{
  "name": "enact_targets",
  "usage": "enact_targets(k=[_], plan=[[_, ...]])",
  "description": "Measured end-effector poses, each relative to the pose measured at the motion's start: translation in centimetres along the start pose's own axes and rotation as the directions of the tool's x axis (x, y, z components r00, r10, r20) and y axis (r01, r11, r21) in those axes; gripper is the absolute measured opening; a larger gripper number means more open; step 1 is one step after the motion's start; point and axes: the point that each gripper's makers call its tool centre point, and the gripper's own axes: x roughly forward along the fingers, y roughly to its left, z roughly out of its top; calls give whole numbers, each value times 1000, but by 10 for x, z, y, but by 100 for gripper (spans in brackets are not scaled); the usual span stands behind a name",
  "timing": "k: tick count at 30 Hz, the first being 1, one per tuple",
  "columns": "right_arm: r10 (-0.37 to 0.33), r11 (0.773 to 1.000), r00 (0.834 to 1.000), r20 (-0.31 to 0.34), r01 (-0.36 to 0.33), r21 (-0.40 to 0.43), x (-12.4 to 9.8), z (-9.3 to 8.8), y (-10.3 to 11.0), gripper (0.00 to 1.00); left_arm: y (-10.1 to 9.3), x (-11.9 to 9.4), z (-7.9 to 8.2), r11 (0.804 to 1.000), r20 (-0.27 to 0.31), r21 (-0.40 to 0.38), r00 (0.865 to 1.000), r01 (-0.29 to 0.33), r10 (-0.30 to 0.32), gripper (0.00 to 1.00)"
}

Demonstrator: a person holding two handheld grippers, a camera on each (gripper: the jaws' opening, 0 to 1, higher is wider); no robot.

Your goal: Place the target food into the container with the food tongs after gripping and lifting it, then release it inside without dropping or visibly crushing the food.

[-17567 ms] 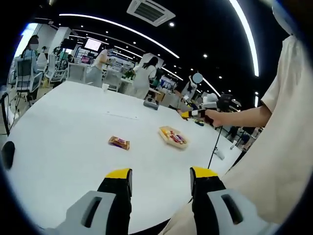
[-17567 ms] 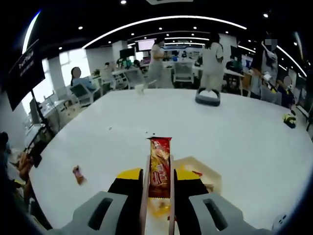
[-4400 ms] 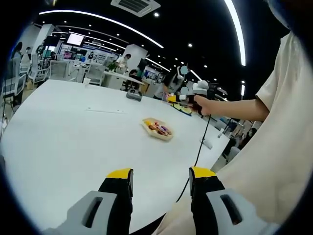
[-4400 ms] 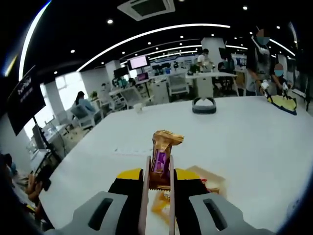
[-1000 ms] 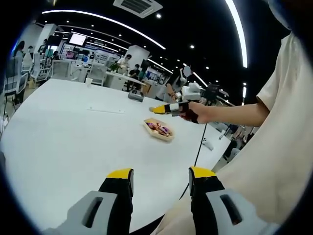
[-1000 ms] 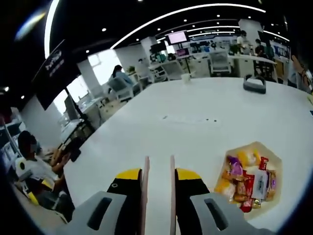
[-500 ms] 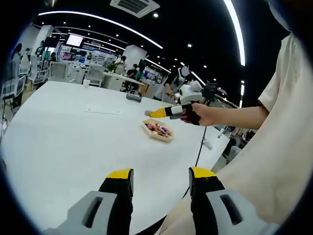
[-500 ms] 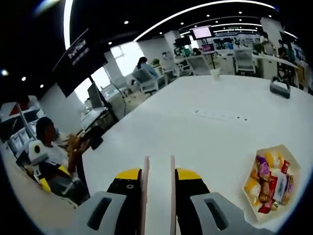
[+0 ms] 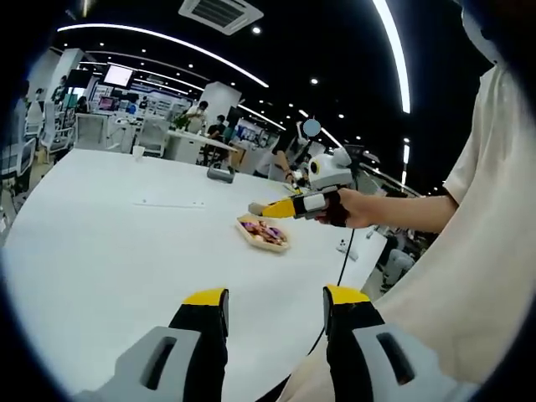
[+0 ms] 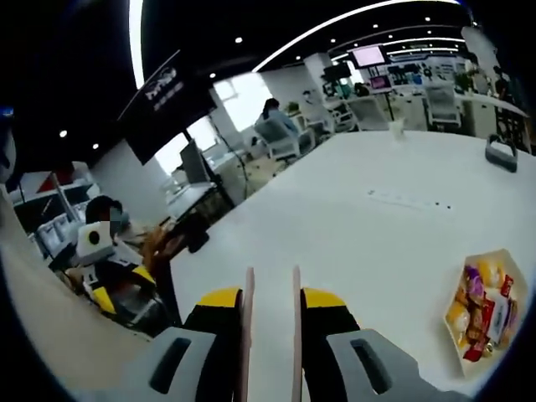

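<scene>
The food (image 10: 484, 311) lies in the container (image 10: 517, 265), a pale shallow tray heaped with wrapped snacks in red, yellow and purple. The tray sits on the white bench (image 10: 360, 243); in the left gripper view it (image 9: 261, 231) sits toward the bench's right-hand edge, the side where the person stands. No loose snack can be made out on the bare bench top, so by the look of it the transfer is done or nearly so.

In the right gripper view the tongs (image 10: 269, 335) run up between the right gripper (image 10: 270, 311) fingers as two thin pale blades, parallel with a narrow gap between them and nothing in that gap. The fingers are clamped onto the tong arms from outside. The tray lies well off to the right of the blades, so they point away from it, out over bare bench toward the far edge and the office beyond. Any return to the tray would call for a swing to the right.

From the left gripper view, the right gripper (image 9: 276, 208) is held in a hand (image 9: 356, 208) just above the tray, its tips close beside the tray's far side; whether they overlap the tray cannot be told. This is plainly the nearer gripper.

The left gripper (image 9: 275, 303) hangs back at the bench's near edge, fingers (image 9: 206, 302) spread wide and empty, well apart from the tray, which lies ahead of them.
</scene>
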Motion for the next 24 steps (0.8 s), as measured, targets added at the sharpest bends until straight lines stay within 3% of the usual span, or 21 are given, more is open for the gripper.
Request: enact_targets(k=[1,8,24], plan=[[48,999,999,-1,-48,1,-1,0,11,26,-2,1,2,1000,0,5,1000,7,-7,44],[159,986,987,-27,-160,-38,-4,-2,43,27,-7,4,6,999,-9,27,1000,30,-30,44],[297,947,950,-101,-306,-100,-3,-7,93,28,-9,-2,32,998,92,-20,994,56,-54,36]])
